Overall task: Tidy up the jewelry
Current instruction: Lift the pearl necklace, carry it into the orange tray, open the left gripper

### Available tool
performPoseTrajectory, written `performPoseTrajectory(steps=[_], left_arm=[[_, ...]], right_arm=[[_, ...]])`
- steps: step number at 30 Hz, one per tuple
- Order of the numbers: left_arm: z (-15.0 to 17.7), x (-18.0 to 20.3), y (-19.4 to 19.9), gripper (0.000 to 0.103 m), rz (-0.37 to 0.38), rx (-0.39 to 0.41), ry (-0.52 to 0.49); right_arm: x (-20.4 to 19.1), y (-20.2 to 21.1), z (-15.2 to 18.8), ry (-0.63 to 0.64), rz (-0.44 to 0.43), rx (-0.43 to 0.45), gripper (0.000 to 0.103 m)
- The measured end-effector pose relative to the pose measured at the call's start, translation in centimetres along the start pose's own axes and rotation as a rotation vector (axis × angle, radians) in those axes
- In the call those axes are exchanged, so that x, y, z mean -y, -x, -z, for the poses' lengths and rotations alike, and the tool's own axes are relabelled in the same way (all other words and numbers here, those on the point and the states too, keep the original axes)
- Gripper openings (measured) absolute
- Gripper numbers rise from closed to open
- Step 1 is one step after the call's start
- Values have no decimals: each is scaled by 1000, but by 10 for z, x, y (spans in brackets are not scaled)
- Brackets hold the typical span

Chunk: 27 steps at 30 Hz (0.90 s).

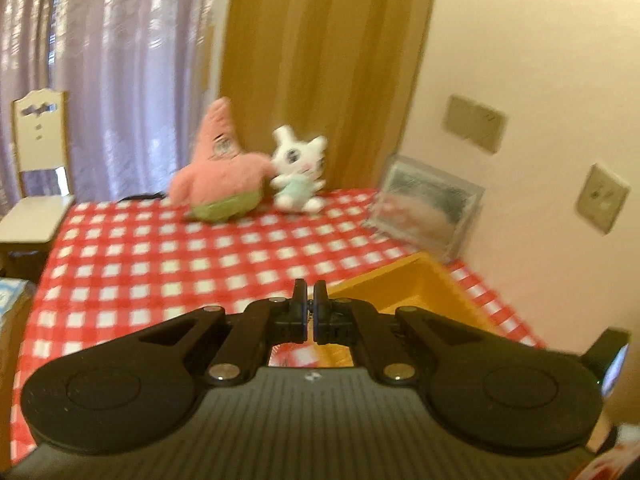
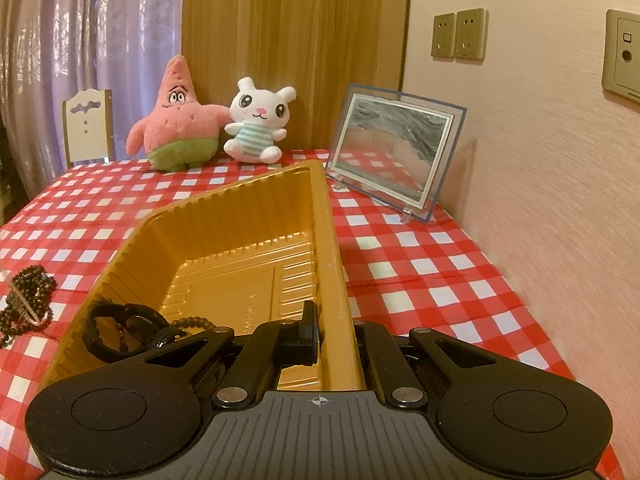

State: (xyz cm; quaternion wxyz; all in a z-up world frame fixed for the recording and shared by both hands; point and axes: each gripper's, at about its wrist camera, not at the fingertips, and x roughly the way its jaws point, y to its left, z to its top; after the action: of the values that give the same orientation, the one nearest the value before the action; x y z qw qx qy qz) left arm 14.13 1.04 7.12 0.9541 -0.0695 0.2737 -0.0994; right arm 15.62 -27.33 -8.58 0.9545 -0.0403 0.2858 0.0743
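Note:
My right gripper (image 2: 334,332) is shut on the right wall of the golden plastic tray (image 2: 240,236). One finger (image 2: 308,330) is inside the tray and the other is hidden behind the rim. Dark bracelets and a bead string (image 2: 124,332) lie in the tray's near left corner. A brown bead necklace (image 2: 28,304) lies in a heap on the checked cloth left of the tray. In the blurred left wrist view, my left gripper (image 1: 310,300) is shut above the cloth, beside the tray's (image 1: 420,292) corner. A thin dark strand may show between its pads, but I cannot tell.
A pink star plush (image 2: 176,120) and a white bunny plush (image 2: 258,120) sit at the table's far edge. A framed sand picture (image 2: 396,152) leans by the right wall (image 2: 540,160). A white chair (image 2: 88,128) stands beyond the far left corner.

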Motion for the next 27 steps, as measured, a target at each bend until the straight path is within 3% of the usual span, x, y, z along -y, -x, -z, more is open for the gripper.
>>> performPoseTrajectory(steps=[7,12,18,24,27], left_arm=[[-19,45,-8,1,183,62,-12],[-8,61,-31,1,324,0,51],[36,72,-79,2,313,-183,34],[87,64,-121,3,236,-352,44],[100,60,-129,13,211,-394,46]], right_arm=[[-1,0,-1,-4,-5,5,4],[-2,2,0,-6,-8,9,4],[-1,2,0,-9,-11,9,4],[-1,2,0,-6,-15,8,4],[-1,2,1,-5,-14,4,4]])
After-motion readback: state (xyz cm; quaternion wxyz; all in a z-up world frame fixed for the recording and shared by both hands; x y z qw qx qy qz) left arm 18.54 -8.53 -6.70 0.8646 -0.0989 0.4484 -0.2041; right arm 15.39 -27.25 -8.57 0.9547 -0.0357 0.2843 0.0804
